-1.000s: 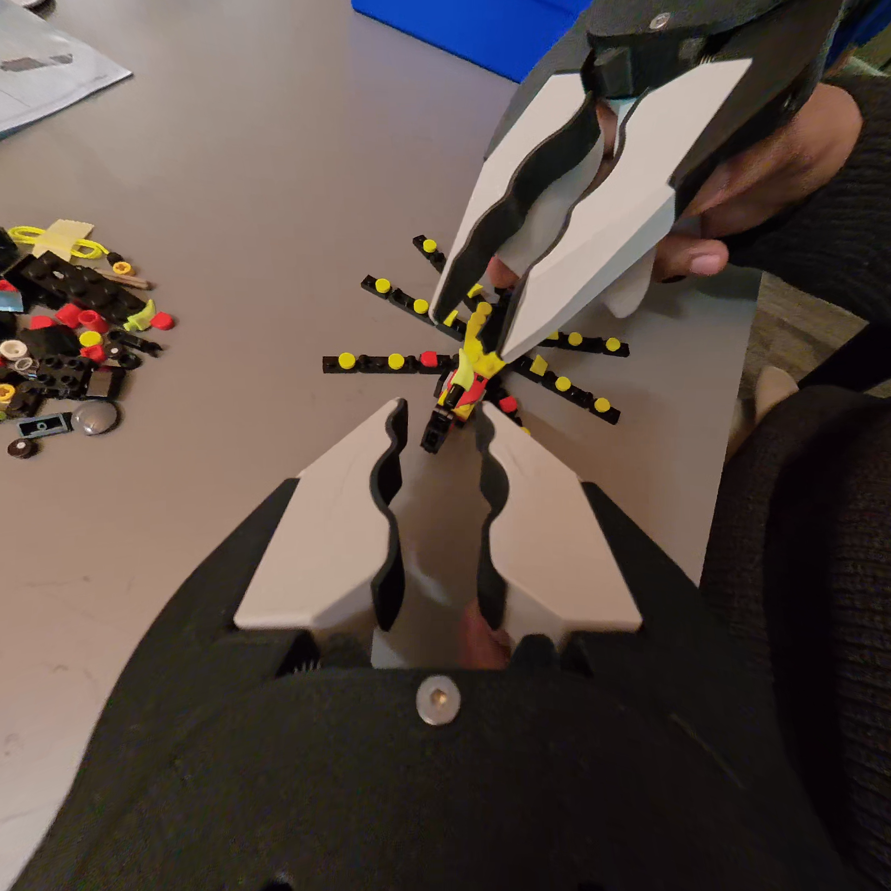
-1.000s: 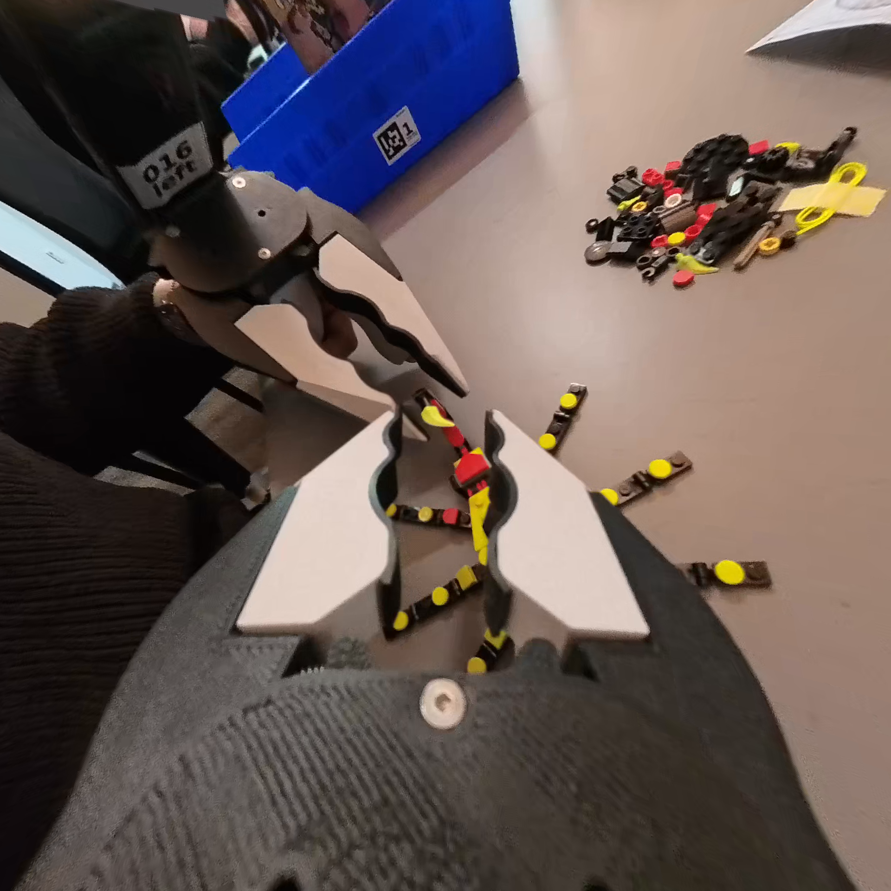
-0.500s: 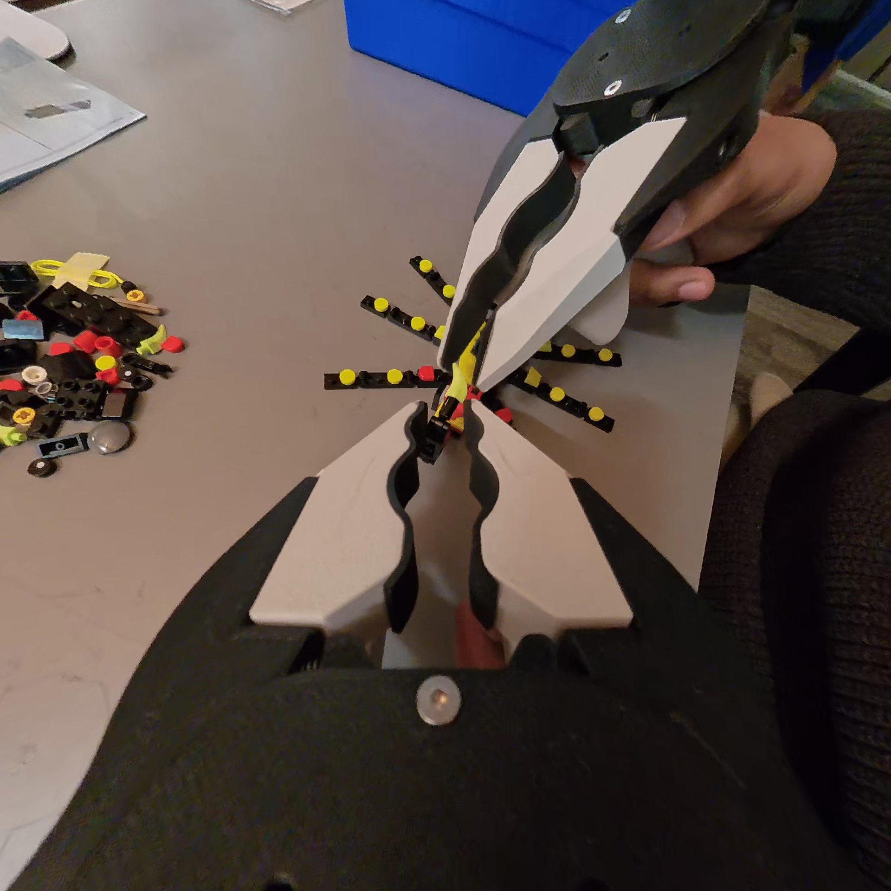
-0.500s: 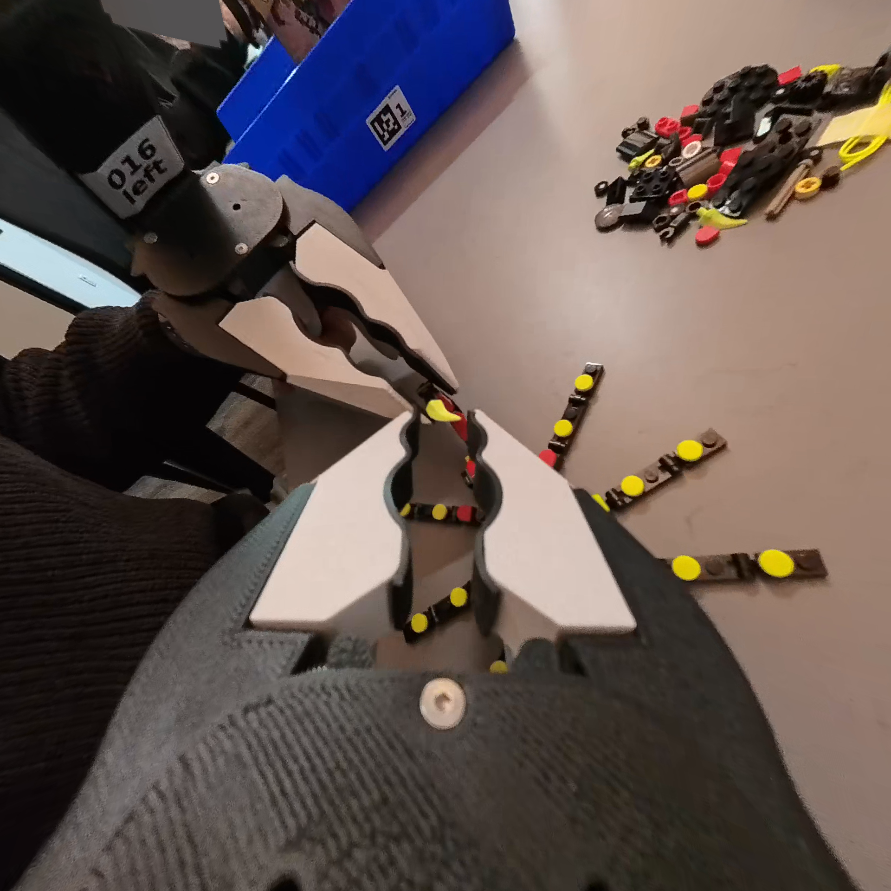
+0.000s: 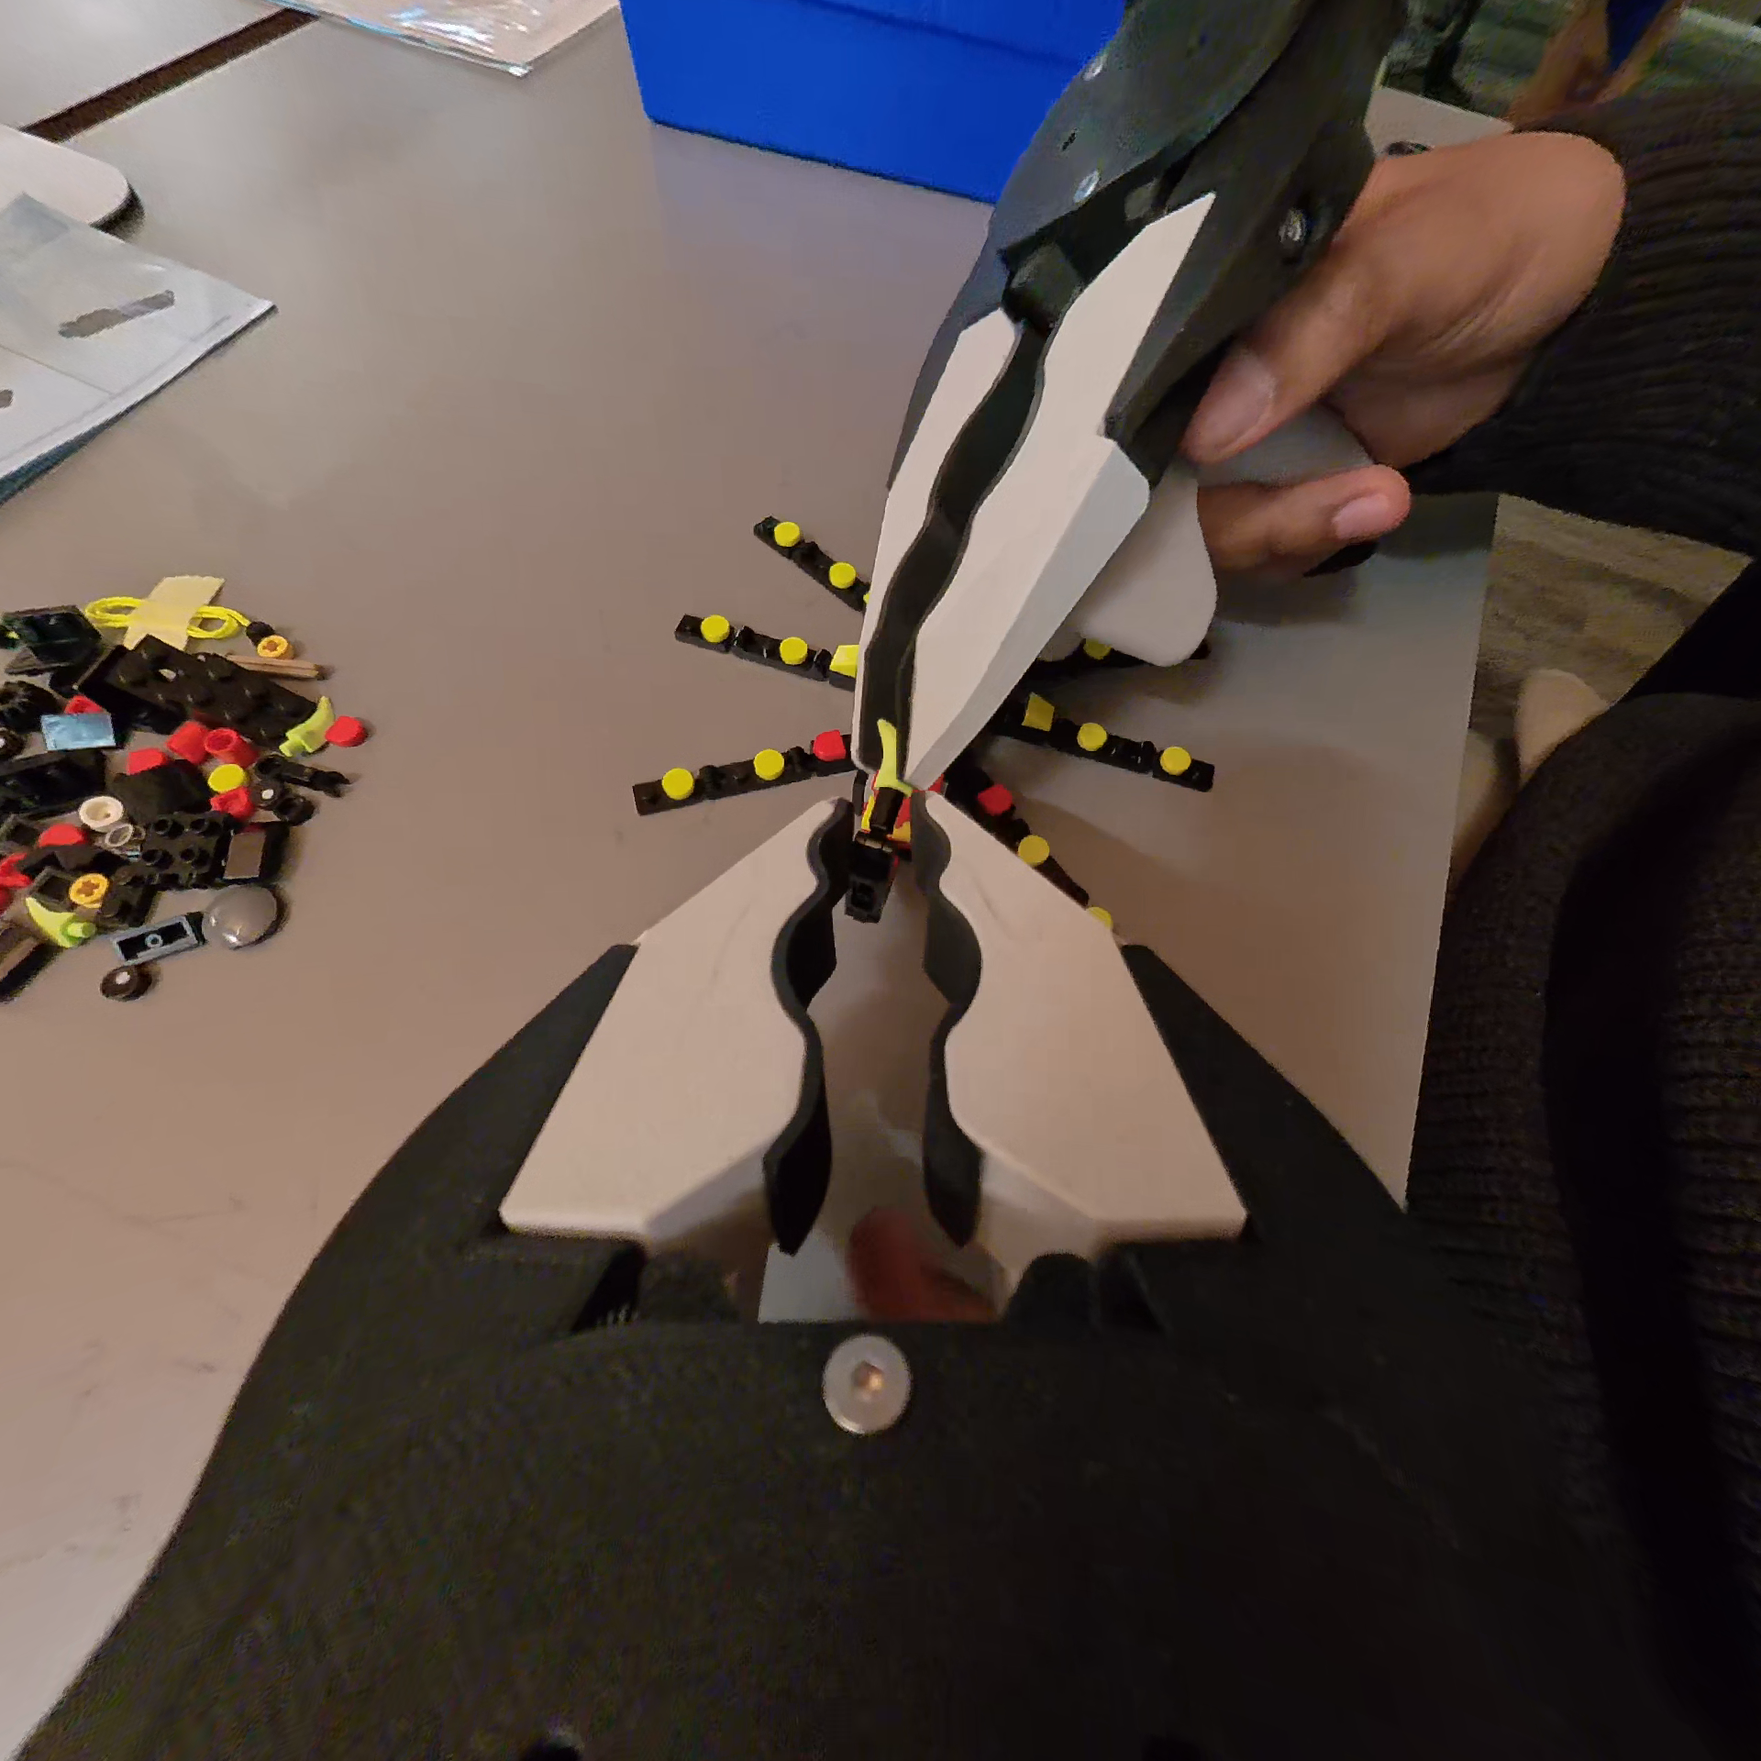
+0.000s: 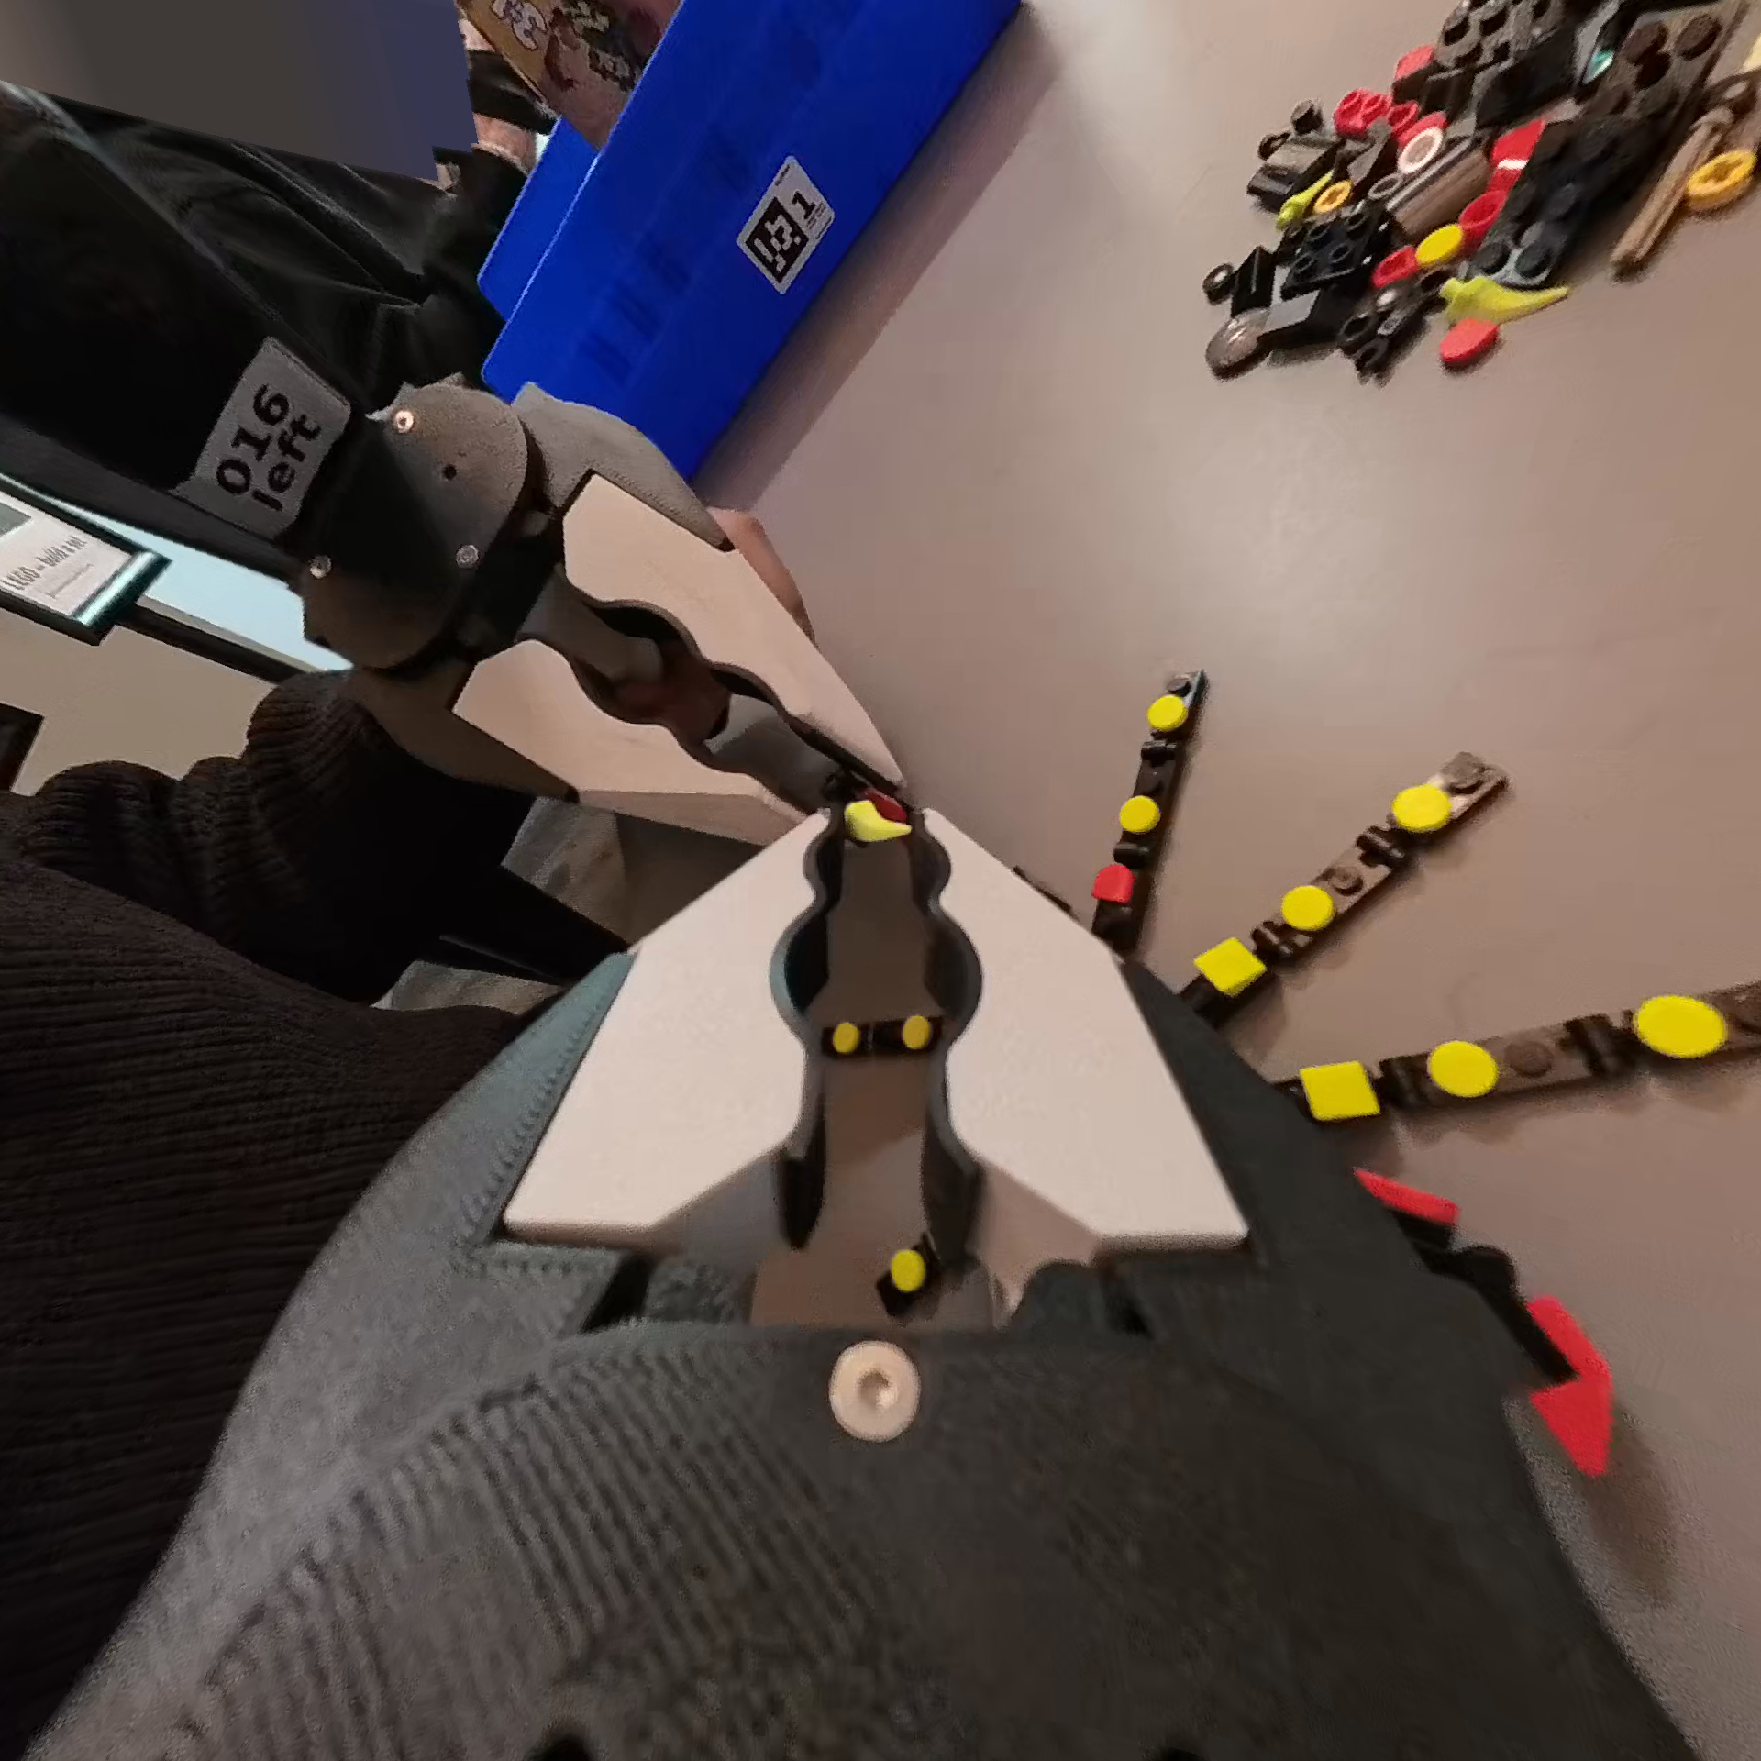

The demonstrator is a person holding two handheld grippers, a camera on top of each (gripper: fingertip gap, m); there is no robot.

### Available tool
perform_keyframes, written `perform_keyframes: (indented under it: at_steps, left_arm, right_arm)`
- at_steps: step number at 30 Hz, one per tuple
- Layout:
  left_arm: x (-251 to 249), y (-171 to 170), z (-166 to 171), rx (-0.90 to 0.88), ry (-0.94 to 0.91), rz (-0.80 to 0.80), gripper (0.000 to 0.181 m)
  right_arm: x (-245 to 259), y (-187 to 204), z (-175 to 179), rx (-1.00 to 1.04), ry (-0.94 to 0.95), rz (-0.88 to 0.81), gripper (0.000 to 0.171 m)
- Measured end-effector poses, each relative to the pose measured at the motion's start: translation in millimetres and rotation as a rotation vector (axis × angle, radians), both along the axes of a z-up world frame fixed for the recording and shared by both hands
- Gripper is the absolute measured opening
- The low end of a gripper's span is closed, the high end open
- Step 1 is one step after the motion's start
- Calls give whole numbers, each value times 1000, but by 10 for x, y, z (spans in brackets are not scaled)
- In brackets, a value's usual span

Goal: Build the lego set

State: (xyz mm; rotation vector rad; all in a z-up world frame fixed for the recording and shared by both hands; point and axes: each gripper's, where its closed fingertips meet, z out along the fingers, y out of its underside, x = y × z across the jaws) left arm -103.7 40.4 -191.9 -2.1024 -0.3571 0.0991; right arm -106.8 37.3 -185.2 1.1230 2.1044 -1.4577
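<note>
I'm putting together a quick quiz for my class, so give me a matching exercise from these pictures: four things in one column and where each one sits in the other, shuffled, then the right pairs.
Things:
1. blue bin
2. pile of loose bricks
3. yellow claw piece
4. printed sheet

Places:
A. between the tips of the right tongs
B. far left of the table, beyond the pile
C. at the table's far edge
D. left of the black strips with yellow studs

Pairs: 1-C, 2-D, 3-A, 4-B
</note>
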Motion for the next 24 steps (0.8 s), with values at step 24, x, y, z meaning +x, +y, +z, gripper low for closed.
perform_keyframes:
  at_steps: [24]
  left_arm:
    - [41, 53, 39, 4, 39, -5, 9]
  right_arm:
    - [-47, 116, 232, -172, -130, -121, 22]
